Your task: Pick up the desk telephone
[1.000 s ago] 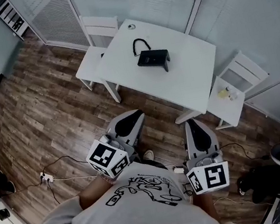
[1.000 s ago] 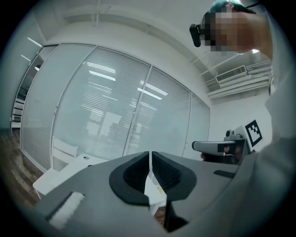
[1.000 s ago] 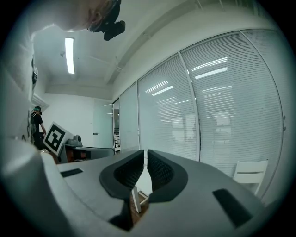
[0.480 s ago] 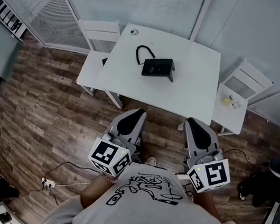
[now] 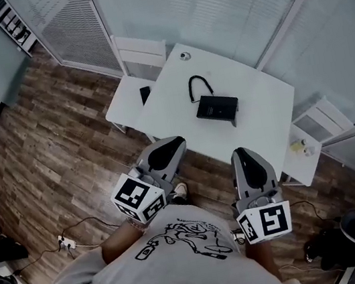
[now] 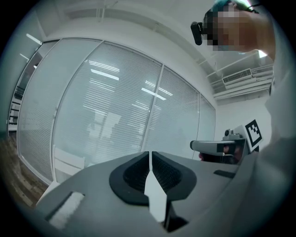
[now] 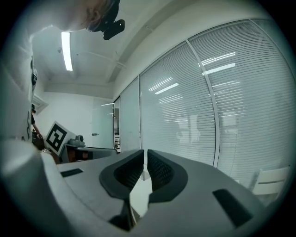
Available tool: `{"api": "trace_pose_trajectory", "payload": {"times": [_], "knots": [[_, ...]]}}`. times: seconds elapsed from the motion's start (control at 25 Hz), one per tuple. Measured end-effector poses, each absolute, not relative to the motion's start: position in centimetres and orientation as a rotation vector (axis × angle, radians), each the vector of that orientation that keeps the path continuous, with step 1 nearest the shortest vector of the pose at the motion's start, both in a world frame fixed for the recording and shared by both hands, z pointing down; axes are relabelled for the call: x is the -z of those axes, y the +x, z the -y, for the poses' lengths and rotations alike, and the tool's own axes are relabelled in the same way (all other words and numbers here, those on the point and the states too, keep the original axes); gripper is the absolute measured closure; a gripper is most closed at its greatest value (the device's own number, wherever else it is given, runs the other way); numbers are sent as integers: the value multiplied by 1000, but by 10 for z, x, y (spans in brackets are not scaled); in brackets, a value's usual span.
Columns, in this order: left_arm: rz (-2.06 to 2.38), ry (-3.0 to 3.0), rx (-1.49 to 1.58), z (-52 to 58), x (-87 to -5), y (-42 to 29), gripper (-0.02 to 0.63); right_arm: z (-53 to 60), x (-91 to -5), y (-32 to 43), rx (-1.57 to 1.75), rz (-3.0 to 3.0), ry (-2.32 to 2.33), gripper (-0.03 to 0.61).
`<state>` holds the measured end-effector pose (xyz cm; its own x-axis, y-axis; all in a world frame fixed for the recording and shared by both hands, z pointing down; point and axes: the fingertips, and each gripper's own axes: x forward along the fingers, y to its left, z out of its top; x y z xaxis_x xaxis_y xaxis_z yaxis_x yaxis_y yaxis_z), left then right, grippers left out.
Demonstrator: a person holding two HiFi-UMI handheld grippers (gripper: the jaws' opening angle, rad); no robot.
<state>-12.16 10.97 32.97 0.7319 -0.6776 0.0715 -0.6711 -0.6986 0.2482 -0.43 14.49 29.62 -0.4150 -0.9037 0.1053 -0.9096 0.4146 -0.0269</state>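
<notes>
1. Holding the left gripper (image 5: 168,147) about level over the wooden floor (image 5: 49,147), clenching its jaws fully together on nothing, leaving only a thin seam between the pads.
2. Holding the right gripper (image 5: 242,153) beside it in the same way, also clamping its jaws shut with nothing between them.
3. Facing the black desk telephone (image 5: 217,108), lying flat near the middle of the white table (image 5: 264,133), with its dark cord (image 5: 199,86) looping away on the far side.
4. Pointing both grippers toward the table from its near edge, staying well apart from the telephone and touching nothing.
5. Passing a white chair (image 5: 141,57) at the table's left side, carrying a small dark item (image 5: 145,94) on its seat.
6. Looking along both sets of jaws at slatted blinds (image 6: 115,106) behind glass.
</notes>
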Motion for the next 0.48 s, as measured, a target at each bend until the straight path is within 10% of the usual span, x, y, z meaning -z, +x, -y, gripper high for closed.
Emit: {"api": "trace_pose_trajectory", "payload": {"times": [0.48], "knots": [[906,2696,-13,-61,-348,-131,595,-106,-318,-21,-203,2465,1733,558]]}}
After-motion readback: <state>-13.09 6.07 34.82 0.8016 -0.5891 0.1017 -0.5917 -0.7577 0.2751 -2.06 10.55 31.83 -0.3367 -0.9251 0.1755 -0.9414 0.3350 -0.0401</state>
